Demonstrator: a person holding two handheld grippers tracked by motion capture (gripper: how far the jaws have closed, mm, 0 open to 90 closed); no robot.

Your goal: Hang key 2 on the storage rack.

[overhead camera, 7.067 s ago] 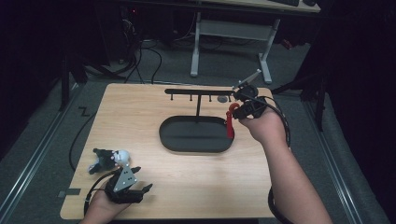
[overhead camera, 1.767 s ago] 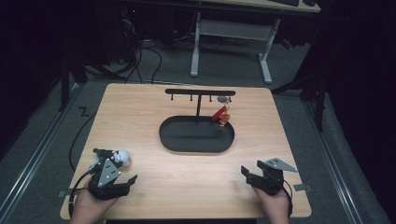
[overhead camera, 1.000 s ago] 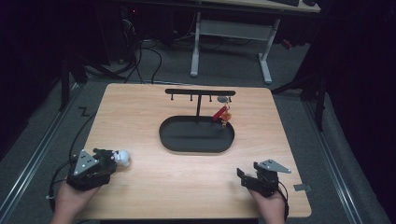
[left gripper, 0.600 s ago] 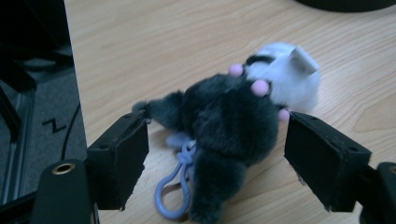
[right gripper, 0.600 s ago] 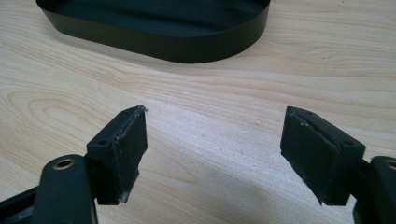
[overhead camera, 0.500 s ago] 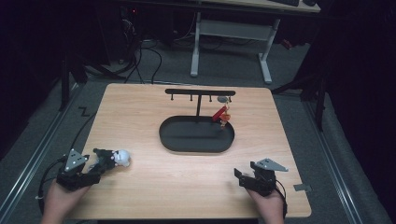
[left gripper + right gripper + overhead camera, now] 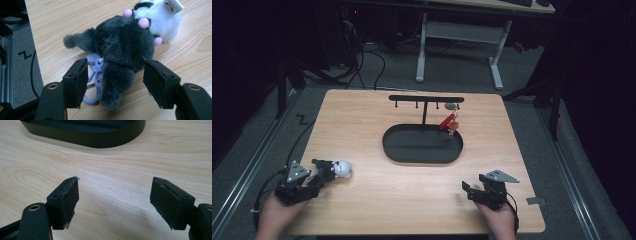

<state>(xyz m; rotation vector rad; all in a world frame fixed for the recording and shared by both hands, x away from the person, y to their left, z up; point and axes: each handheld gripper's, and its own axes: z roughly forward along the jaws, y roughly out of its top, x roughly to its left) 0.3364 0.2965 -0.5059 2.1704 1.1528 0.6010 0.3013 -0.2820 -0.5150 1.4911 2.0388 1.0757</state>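
A plush toy (image 7: 337,170) with a dark grey body and a white head lies on the wooden table (image 7: 377,125) at the front left. In the left gripper view the plush toy (image 7: 125,47) has pink beads and a lilac clip (image 7: 93,75). My left gripper (image 7: 319,174) points at it from the left. Its jaws have just been closing, with the toy's body between them (image 7: 115,82). The right pad is at the fur and the left pad stands clear. My right gripper (image 7: 469,192) rests open at the front right over bare wood (image 7: 113,200).
A black oval tray (image 7: 422,159) sits mid-table, its wall near in the right gripper view (image 7: 87,140). Behind it a black T-shaped stand (image 7: 426,99) carries a red keychain (image 7: 448,122) on its right end. A cable (image 7: 302,140) trails off the left edge.
My left gripper swung out to the left of the plush toy and now points at it, jaws narrower around its body. The right gripper left the stand earlier and now rests at the front right.
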